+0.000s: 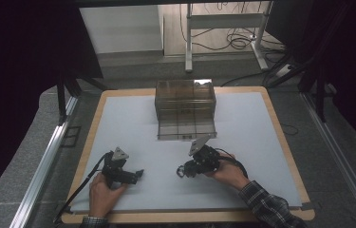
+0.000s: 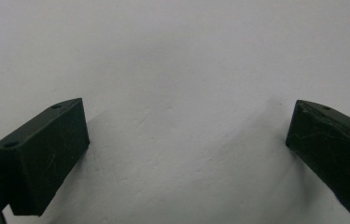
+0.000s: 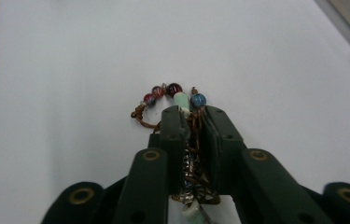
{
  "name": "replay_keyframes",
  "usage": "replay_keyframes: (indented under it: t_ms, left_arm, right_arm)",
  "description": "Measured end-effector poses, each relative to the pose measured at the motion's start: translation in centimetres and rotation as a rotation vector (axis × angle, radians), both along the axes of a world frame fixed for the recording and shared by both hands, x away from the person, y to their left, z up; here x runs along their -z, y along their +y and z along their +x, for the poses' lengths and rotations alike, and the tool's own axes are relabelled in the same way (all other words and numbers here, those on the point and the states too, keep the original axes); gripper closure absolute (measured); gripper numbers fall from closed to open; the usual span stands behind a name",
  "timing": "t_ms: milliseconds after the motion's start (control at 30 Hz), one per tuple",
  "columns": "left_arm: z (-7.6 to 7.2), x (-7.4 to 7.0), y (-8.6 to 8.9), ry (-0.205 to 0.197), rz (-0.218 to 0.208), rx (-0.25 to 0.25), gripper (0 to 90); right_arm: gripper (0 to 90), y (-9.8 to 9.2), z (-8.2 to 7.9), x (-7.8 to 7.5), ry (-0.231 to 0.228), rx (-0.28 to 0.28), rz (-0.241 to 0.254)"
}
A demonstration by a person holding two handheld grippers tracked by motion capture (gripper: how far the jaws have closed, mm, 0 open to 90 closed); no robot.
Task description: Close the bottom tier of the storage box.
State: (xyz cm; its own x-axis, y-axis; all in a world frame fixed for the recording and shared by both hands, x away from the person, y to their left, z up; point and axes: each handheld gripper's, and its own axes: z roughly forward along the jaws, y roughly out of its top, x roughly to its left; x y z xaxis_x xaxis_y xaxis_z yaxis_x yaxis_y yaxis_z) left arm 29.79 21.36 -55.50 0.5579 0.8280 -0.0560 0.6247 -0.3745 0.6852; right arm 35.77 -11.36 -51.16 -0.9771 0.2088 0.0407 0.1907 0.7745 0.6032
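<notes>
Two grippers work over one white mat (image 1: pixel 242 142), with one smoky clear drawer box (image 1: pixel 185 108) standing at its far edge. One beaded bracelet (image 3: pixel 172 95) — brown cord, with red, blue and pale green beads — sits clamped between the jaws of the right gripper (image 3: pixel 192 112), its beads poking out past the fingertips (over bare mat). Jaws of the left gripper (image 2: pixel 186 135) stand wide apart, holding nothing. No writing is legible anywhere.

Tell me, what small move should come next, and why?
Probably lift the right claw and carry it toward the open drawer. Its jaws are already shut on the beaded bracelet, and the drawer stands pulled out just ahead, while the left claw rests open.
</notes>
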Motion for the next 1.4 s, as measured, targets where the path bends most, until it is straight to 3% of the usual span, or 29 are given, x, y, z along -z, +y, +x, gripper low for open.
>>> replay_keyframes:
  t_ms: [200, 700, 1400]
  left_arm:
    - [0.0, 0.0, 0.0, 0.0, 0.0, 0.0, 0.0]
    - [0.0, 0.0, 0.0, -0.001, -0.004, -0.004, 0.0]
    - [0.0, 0.0, 0.0, -0.001, 0.002, 0.003, 0.0]
  right_arm:
    - [79.2, 0.0, -0.1, -0.2, -0.024, 0.009, -0.005]
    - [79.3, -0.4, 0.2, -1.8, -0.074, 0.049, 0.046]
    - [79.3, -0.8, 1.1, -3.5, -0.108, 0.111, 0.087]
